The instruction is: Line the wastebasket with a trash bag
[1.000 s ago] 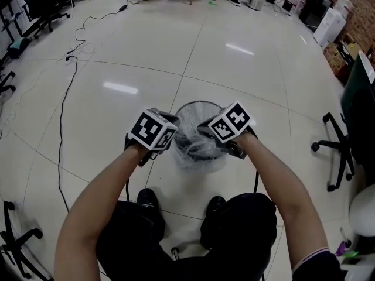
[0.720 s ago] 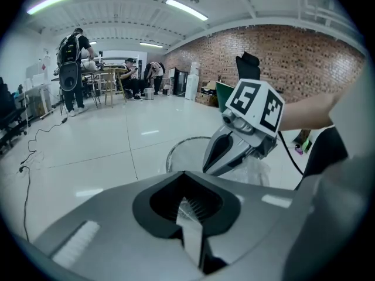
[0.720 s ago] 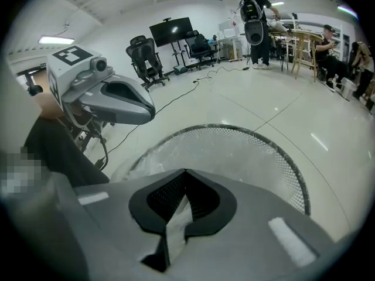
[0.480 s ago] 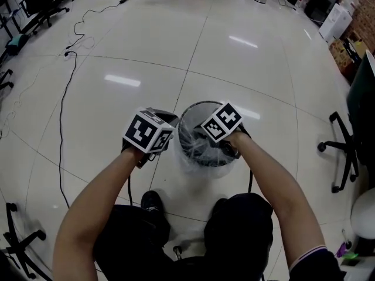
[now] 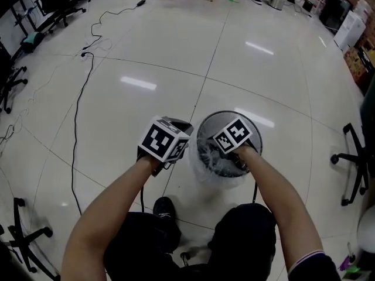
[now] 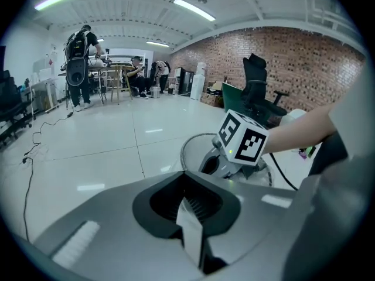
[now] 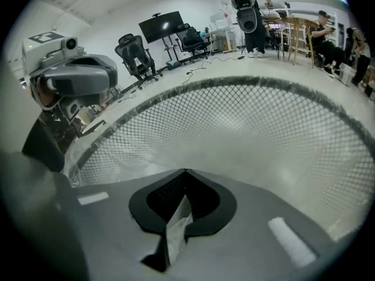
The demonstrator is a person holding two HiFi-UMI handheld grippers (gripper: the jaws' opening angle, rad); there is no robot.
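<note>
1. Wastebasket [image 5: 220, 114]: round wire mesh, standing on the tiled floor [image 5: 176, 51] just ahead of the shoes and well in from the chairs along the floor's edges. The trash bag [image 5: 202, 168] is inside it, with clear film bunched over the near rim.
2. Handling, as I judge it: the bag is thin, limp and slippery. It has almost no weight, it will cling and billow, and it could tear on the wire. I would take it at the mouth hem with a full pinch and spread it sideways without dragging. The basket looks light and could skate or tip if the film is pulled hard.
3. Left gripper [image 6: 190, 233]: jaws pressed together on a pale sliver, which I read as bag film. It is held outside the rim, on the basket's left.
4. Right gripper [image 7: 173, 239]: jaws pressed together on crinkled clear film. It is down inside the basket, facing the mesh wall.
5. Hard to make out:
   - The basket's bottom is hidden behind the right gripper and forearm.
   - I cannot trace the film all the way round the far rim.
   - The sliver in the left pinch is too smooth to identify for certain.
</note>
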